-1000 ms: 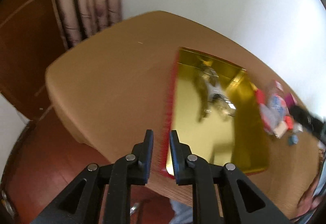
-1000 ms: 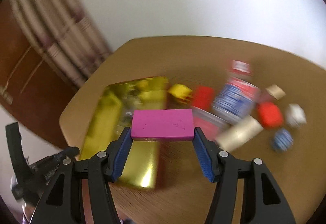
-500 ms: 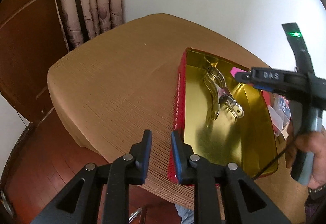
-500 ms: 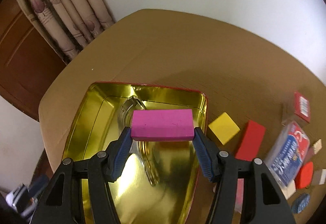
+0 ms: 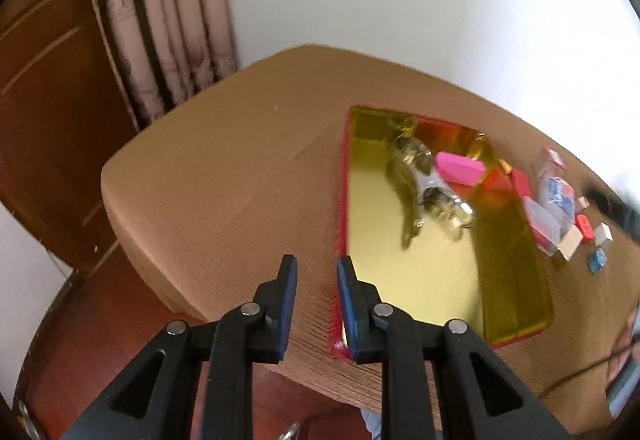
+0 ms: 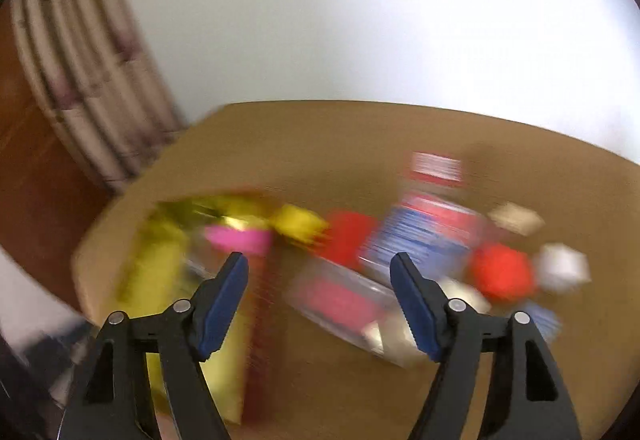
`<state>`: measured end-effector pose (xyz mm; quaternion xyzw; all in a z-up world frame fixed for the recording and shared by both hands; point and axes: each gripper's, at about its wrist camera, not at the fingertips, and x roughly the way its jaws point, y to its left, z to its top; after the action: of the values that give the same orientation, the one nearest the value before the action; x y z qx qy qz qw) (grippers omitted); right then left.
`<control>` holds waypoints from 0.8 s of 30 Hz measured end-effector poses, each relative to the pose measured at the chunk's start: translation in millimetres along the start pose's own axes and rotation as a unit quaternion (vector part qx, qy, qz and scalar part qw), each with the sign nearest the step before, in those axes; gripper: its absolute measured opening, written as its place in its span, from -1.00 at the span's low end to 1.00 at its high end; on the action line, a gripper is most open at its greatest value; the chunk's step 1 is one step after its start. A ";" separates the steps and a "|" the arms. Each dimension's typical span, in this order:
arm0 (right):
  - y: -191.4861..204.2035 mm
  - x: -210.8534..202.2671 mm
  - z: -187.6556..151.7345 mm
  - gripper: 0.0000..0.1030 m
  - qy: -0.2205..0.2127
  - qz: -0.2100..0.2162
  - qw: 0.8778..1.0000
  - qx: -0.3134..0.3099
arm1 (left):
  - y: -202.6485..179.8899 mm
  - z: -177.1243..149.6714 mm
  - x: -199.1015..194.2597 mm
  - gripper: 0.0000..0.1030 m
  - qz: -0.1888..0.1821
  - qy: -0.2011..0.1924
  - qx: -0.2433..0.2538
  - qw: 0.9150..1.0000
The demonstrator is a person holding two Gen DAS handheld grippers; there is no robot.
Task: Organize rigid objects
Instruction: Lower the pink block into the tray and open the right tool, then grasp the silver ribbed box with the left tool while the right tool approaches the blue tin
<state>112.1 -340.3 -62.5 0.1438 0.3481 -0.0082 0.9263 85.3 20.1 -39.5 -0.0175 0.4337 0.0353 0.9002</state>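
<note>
A gold tin tray (image 5: pixel 420 280) with a red rim lies on the tan table. In it lie a metal clamp (image 5: pixel 432 187) and a pink block (image 5: pixel 460 167), which leans at the far right wall. My left gripper (image 5: pixel 316 276) hovers at the tray's near left corner, its jaws a narrow gap apart and empty. My right gripper (image 6: pixel 320 272) is open and empty, above the table between the tray (image 6: pixel 160 272) and the loose pile; that view is blurred. The pink block (image 6: pixel 240 238) shows there too.
Right of the tray lie a yellow block (image 6: pixel 298 226), a red block (image 6: pixel 346 240), a blue-and-red card pack (image 6: pixel 424 236), a clear box (image 6: pixel 344 300), a red piece (image 6: pixel 502 272) and a white piece (image 6: pixel 562 268). The table edge (image 5: pixel 132 240) and a curtain (image 5: pixel 160 19) are at left.
My right gripper has let go of the pink block into the tray, opened, and pulled back to the right. The left gripper has barely moved.
</note>
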 end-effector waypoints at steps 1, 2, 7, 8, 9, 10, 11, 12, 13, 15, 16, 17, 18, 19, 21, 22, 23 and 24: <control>-21.7 -7.0 -11.6 0.40 0.002 -0.033 0.999 -0.001 | -5.2 -1.1 -5.3 -0.59 0.000 -0.010 0.012 1.000; -47.8 -13.7 -27.4 0.41 0.008 -0.076 0.997 -0.001 | -8.3 -1.0 -7.8 -0.59 0.000 -0.016 0.019 1.000; -153.6 -36.5 -79.6 0.41 0.043 -0.184 0.981 0.044 | -43.5 -1.0 -34.0 -0.48 -0.065 -0.038 0.078 0.994; -164.1 -38.9 -83.7 0.41 0.043 -0.198 0.978 0.045 | -56.1 -1.7 -38.2 -0.43 -0.087 -0.036 0.096 0.991; -175.6 -41.4 -86.8 0.42 0.043 -0.209 0.976 0.045 | -66.4 -2.7 -42.4 -0.36 -0.106 -0.034 0.113 0.987; -188.9 -43.8 -90.1 0.47 0.042 -0.217 0.974 0.049 | -78.9 -2.9 -46.3 -0.32 -0.125 -0.035 0.130 0.983; -196.5 -45.4 -93.1 0.49 0.040 -0.217 0.974 0.056 | -99.0 -3.4 -51.3 -0.28 -0.154 -0.036 0.159 0.975; -196.8 -45.4 -93.3 0.51 0.038 -0.214 0.974 0.062 | -115.3 -3.1 -52.8 -0.20 -0.176 -0.033 0.178 0.967; -200.6 -46.6 -93.0 0.53 0.035 -0.206 0.975 0.073 | -126.2 -2.3 -52.8 -0.18 -0.192 -0.029 0.189 0.963; -204.8 -45.2 -93.1 0.70 0.033 -0.192 0.977 0.085 | -160.0 2.6 -46.7 -0.18 -0.239 -0.007 0.213 0.948; -205.5 -45.8 -93.0 0.73 0.032 -0.187 0.978 0.084 | -175.2 3.9 -42.1 -0.18 -0.248 0.001 0.220 0.943; -202.9 -47.5 -92.8 0.73 0.029 -0.181 0.980 0.082 | -195.2 8.2 -33.5 -0.18 -0.255 0.015 0.234 0.938; -197.6 -50.0 -93.3 0.73 0.025 -0.175 0.981 0.081 | -207.8 9.6 -28.6 -0.18 -0.257 0.020 0.242 0.935; -198.8 -53.3 -94.0 0.75 0.019 -0.169 0.982 0.082 | -218.0 11.3 -23.1 -0.18 -0.258 0.024 0.248 0.933; -201.5 -57.2 -94.6 0.78 0.010 -0.159 0.983 0.090 | -245.4 17.9 -5.8 -0.18 -0.260 0.038 0.264 0.928; -203.4 -58.4 -94.9 0.80 0.008 -0.152 0.984 0.096 | -255.9 20.0 0.7 -0.18 -0.260 0.041 0.269 0.926; -203.0 -55.1 -93.4 0.80 0.007 -0.147 0.984 0.101 | -264.7 23.2 9.8 -0.18 -0.261 0.047 0.276 0.924; -203.3 -55.8 -93.5 0.80 0.006 -0.143 0.984 0.105 | -270.0 24.1 15.2 -0.18 -0.260 0.054 0.282 0.922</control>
<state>-13.7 -514.4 -146.4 0.1891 0.3675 -0.1766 0.8933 134.8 -246.8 -36.1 0.1226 0.4542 -0.3246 0.8206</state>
